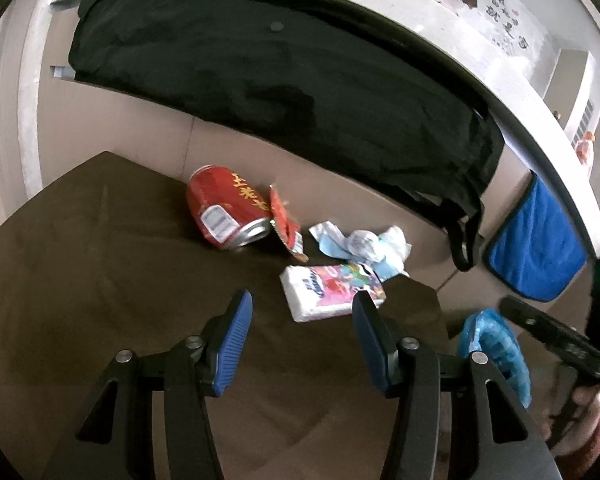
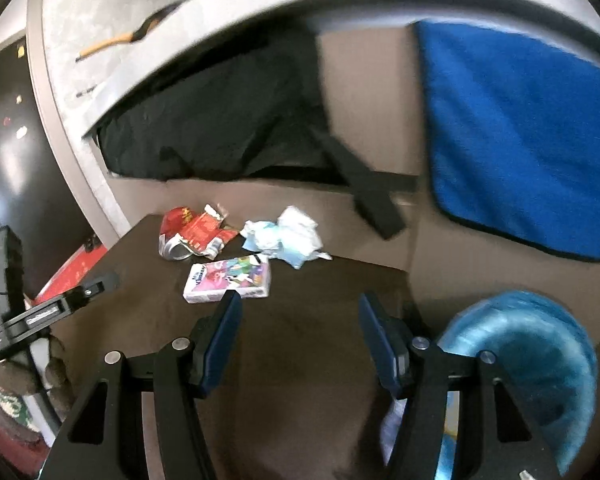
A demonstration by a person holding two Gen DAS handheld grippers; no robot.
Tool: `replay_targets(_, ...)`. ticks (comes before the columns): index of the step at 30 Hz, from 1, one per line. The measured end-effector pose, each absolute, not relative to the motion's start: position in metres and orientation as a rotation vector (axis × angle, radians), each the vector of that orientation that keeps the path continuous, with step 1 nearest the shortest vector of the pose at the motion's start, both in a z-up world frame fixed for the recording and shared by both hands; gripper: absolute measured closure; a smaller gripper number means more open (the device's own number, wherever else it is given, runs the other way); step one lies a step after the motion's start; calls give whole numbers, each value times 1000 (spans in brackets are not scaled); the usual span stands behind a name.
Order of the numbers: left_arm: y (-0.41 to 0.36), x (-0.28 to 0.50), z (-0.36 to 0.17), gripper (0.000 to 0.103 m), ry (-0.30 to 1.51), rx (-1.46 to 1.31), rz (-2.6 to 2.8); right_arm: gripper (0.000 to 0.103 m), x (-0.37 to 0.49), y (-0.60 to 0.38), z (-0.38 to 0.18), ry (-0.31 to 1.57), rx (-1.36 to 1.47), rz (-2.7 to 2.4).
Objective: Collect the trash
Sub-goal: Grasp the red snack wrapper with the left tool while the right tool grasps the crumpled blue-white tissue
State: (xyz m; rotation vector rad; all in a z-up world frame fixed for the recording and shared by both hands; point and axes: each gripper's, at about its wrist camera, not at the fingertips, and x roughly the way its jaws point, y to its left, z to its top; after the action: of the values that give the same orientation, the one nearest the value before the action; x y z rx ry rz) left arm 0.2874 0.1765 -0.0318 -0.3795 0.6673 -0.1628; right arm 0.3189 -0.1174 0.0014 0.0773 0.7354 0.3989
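A: Writing first. The can (image 1: 226, 212) is red with yellow Chinese characters down its side and a white label panel; I can't read the characters surely. The tissue pack (image 1: 332, 290) has bright cartoon print and a blue logo, too blurred to spell out.

B: Where does the trash lie?

A: On the far edge of the brown table (image 1: 100, 264). The can is on its side and dented, long axis slanted, open silver end facing the near right. A torn red wrapper (image 1: 286, 222) touches that end. The crumpled tissue (image 1: 364, 244) is just right of it, and the pack lies flat just in front, long axis running left to right.

B: Around it?

A: A black bag (image 1: 284, 80) on the shelf behind, strap hanging down. A blue cloth (image 1: 536, 248) hangs at the right. A bin with a blue liner (image 2: 532, 364) sits low right, beside the table corner.

B: Grippers?

A: Left gripper (image 1: 302, 344) has jaws spread, nothing between them, the pack just beyond its right finger. Right gripper (image 2: 298, 344) is also spread and empty, short of the pack. Nothing blocks the way to the trash.
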Motion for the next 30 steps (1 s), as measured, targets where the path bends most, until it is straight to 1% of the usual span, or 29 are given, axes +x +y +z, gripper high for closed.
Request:
replay_targets(5,185,315,-40,50,696,-393,-194,45,359,-69,-18,757,-42,434)
replay_targets(8,190,330,-42,50,674,-387,-190,45,390,-45,-33,773,-71,439)
replay_targets(11,201,332,-46,50,627,-396,-159,46,414,-26,-42,772,-98,433)
replay_targets(16,218,334,-56,50,654,-463,-172,46,451,1,-56,787,-161,399)
replay_targets(17,219,334,-56,50,656,-472,-175,47,455,4,-59,795,-173,393)
replay_targets(18,219,335,-55,50,657,-477,-179,55,460,6,-63,815,-183,385)
replay_targets(19,218,335,-55,50,657,-477,-181,68,462,6,-66,832,-182,382)
replay_targets(20,216,336,-54,50,659,-478,-185,70,462,1,-70,869,-156,401)
replay_targets(25,195,351,-59,48,696,-449,-222,72,433,-29,-72,939,-16,494)
replay_targets(30,168,389,-69,48,746,-439,-217,72,395,-68,-59,887,70,484)
